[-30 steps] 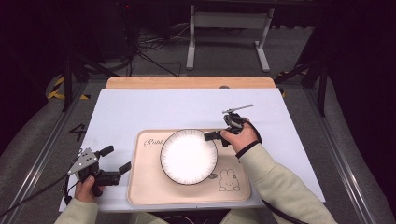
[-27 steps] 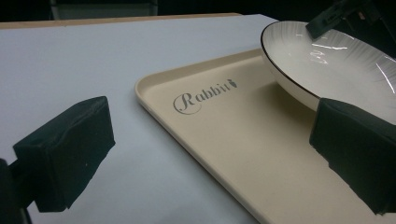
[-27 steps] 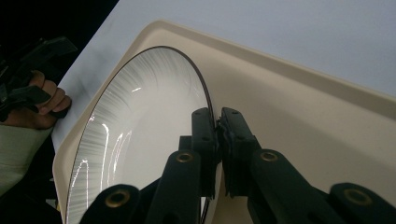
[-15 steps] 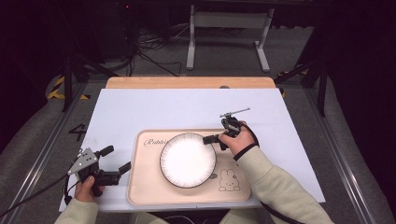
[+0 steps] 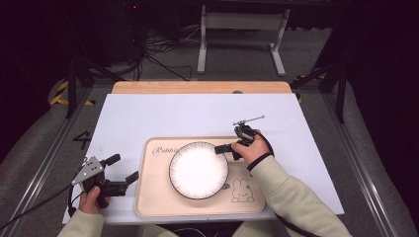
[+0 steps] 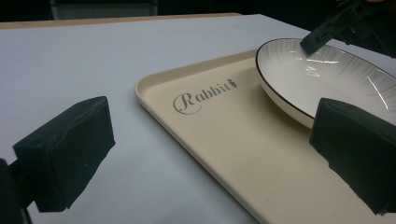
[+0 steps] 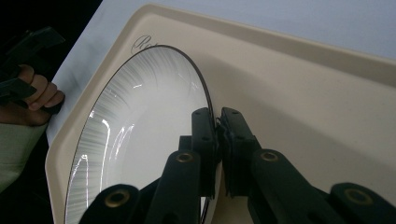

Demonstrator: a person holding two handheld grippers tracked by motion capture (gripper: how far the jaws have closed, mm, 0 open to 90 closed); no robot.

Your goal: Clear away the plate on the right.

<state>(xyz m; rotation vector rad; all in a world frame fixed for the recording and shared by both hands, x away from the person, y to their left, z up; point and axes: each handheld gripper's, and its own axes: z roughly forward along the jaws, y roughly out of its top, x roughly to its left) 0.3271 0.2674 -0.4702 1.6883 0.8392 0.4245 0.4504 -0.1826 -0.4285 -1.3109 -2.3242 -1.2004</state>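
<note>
On white table (image 5: 148, 113), right hand-held gripper (image 5: 223, 147) clamps plate (image 5: 197, 170) rim.

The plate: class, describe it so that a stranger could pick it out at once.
On the white table lies a beige tray printed with a rabbit. The plate sits on it: round, white, dark-rimmed, its edge pinched by the right gripper.

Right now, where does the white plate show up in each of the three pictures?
High view: the plate sits mid-tray, below centre of the picture.
Left gripper view: upper right, beyond the lettering.
Right gripper view: left of centre, its rim pinched by the right gripper.
Shared landmark: the beige tray with its "Rabbit" lettering beside the plate.
</note>
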